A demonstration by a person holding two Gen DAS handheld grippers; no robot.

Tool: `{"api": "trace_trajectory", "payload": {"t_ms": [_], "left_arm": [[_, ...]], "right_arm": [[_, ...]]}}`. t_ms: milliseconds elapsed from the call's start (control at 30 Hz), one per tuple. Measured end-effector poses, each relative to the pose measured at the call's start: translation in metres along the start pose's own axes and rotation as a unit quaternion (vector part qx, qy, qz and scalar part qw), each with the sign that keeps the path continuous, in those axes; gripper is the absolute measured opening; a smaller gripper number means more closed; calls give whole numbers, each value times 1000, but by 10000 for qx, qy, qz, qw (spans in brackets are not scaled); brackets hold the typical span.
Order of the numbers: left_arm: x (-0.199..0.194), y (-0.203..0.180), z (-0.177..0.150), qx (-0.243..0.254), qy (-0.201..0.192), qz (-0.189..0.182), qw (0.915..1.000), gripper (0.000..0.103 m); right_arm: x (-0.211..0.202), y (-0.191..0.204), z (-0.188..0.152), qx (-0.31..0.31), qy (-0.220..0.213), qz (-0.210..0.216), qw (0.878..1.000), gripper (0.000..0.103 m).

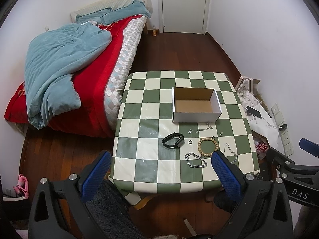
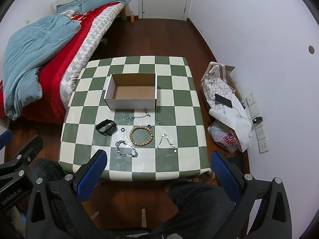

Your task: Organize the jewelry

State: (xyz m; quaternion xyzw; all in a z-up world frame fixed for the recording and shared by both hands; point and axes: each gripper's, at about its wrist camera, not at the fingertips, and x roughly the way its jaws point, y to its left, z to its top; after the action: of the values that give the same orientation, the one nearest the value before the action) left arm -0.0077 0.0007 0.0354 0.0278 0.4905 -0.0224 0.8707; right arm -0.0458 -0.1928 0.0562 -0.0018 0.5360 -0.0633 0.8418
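Observation:
An empty white cardboard box (image 2: 131, 91) (image 1: 196, 104) stands open on the green-and-cream checkered table (image 2: 179, 119) (image 1: 139, 119). In front of it lie a black wrist band (image 2: 106, 127) (image 1: 172, 140), a wooden bead bracelet (image 2: 141, 136) (image 1: 208, 146), a heavy silver chain bracelet (image 2: 126, 149) (image 1: 195, 160), a thin disc chain (image 2: 167, 144) (image 1: 230, 152), a fine necklace (image 2: 139, 116) (image 1: 201, 128), a small black ring (image 2: 123, 129) and a tiny earring (image 2: 159, 121). My left gripper (image 1: 161, 171) and right gripper (image 2: 158, 169) both hang open above the table's near edge, holding nothing.
A bed (image 1: 69, 69) with a blue quilt and red blanket stands left of the table. Bags, a phone (image 2: 224, 100) and a wall socket strip (image 2: 259, 123) sit on the floor at the right. A closed door (image 1: 183, 4) is at the back. A person's dark-clad knees (image 2: 199, 205) are below.

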Motion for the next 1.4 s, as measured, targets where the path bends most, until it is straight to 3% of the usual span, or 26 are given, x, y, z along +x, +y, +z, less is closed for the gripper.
{"api": "trace_trajectory", "payload": {"t_ms": [367, 500, 667, 700, 767, 867, 1133, 1233, 1267, 1300, 1333, 1367, 1400], "left_arm": [[2, 3, -1, 5, -5, 69, 10000, 103], [25, 5, 0, 118, -119, 515, 9985, 103], [81, -5, -3, 475, -138, 1307, 9902, 103], [94, -7, -5, 542, -103, 1426, 9882, 103], [123, -11, -9, 655, 57, 1584, 9852, 103], [161, -16, -21, 724, 323, 1656, 9830, 103], [223, -37, -40, 959, 846, 1838, 9746, 103], [235, -43, -45, 1018, 993, 1802, 9733, 103], [238, -45, -46, 1025, 1030, 1762, 9736, 103], [241, -46, -49, 1025, 1089, 1711, 9738, 103], [243, -47, -50, 1008, 1151, 1643, 9745, 103], [247, -49, -53, 973, 1240, 1537, 9755, 103], [249, -50, -54, 952, 1302, 1471, 9759, 103]], "right_arm": [[7, -4, 2, 111, -32, -8, 9999, 103], [35, -18, 3, 297, -52, -58, 9995, 103], [108, -30, 7, 556, 245, 77, 9981, 101], [127, -31, 6, 600, 357, 122, 9975, 98], [163, -29, 4, 632, 527, 166, 9965, 75], [215, -24, 0, 668, 777, 246, 9944, 62], [303, 1, -2, 414, 1180, 316, 9917, 61], [318, 11, -5, 167, 1305, 327, 9908, 52], [318, 15, -6, 28, 1288, 377, 9910, 41], [318, 18, -7, -97, 1282, 411, 9908, 37], [317, 18, -8, -164, 1275, 416, 9908, 19], [317, 18, -9, -219, 1287, 411, 9906, 10], [317, 14, -9, -192, 1303, 428, 9904, 10]]}}
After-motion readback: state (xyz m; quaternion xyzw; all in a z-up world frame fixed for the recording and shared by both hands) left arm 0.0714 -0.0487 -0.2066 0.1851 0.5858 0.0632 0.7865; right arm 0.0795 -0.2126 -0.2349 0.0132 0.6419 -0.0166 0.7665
